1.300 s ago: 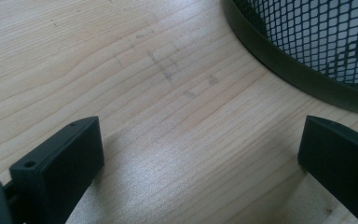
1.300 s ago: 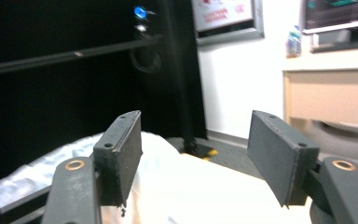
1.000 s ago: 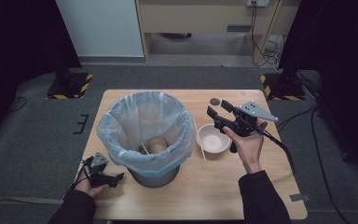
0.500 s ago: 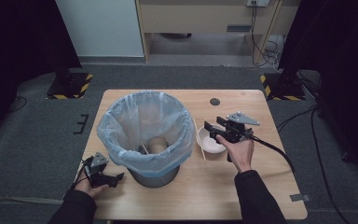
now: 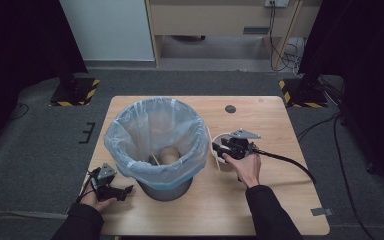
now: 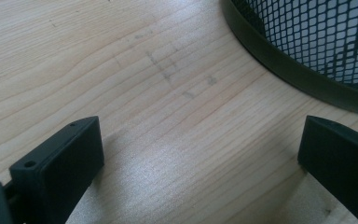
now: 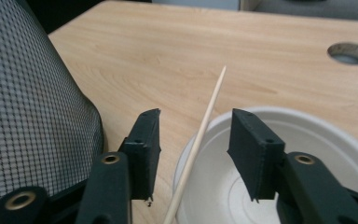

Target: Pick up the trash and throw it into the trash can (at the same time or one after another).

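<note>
The right gripper (image 7: 195, 140) is seen low over the near-left rim of a white bowl (image 7: 326, 154) in the right gripper view, its jaws about half apart and just lately drawn closer together. A thin wooden skewer (image 7: 204, 135) is found between them, leaning on the bowl's rim and slanting up and away; a clear gap is kept on either side of it, so the stick is bracketed but not yet pinched. In the high view the right gripper (image 5: 219, 148) is placed at the bowl's (image 5: 218, 139) left edge, just beside the mesh waste bin (image 5: 165, 187), which is lined with a pale blue plastic bag (image 5: 155, 130). The bin's dark mesh wall (image 7: 32, 102) is seen close to the left jaw. A round hole (image 5: 230, 108) in the wooden table (image 5: 275, 200) lies well beyond the bowl.

The left gripper (image 5: 125, 191) is held at the table's near-left part, close to the foot of the bin. In the left gripper view its jaws are spread wide with only bare wood between them, nothing being held, and the bin's base rim (image 6: 298, 77) is seen just ahead.
</note>
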`<act>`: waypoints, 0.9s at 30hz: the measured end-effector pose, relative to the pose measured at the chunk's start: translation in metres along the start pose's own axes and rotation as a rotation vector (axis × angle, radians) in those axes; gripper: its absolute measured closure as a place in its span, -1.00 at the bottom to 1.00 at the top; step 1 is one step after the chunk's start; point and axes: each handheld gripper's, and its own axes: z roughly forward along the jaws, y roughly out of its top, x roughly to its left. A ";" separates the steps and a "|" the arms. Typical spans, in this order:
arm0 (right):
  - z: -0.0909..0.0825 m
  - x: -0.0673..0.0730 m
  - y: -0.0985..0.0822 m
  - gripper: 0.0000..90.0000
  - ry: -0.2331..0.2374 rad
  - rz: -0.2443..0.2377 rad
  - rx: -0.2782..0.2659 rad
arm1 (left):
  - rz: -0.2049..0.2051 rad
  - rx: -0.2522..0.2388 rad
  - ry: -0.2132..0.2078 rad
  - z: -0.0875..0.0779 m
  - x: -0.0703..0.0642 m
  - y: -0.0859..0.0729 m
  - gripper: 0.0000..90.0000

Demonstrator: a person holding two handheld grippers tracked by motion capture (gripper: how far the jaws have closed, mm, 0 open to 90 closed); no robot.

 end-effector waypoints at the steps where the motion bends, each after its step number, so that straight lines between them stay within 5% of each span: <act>1: 0.002 0.000 -0.001 0.25 -0.003 -0.005 0.007 | 0.000 0.000 0.000 0.000 0.000 0.000 -1.00; 14: 0.019 0.004 -0.014 0.48 -0.007 0.002 0.094 | 0.001 0.000 -0.001 0.000 0.000 0.000 -1.00; 27: 0.021 0.002 -0.015 0.63 -0.015 -0.004 0.113 | 0.001 0.000 -0.002 0.000 0.000 0.000 -1.00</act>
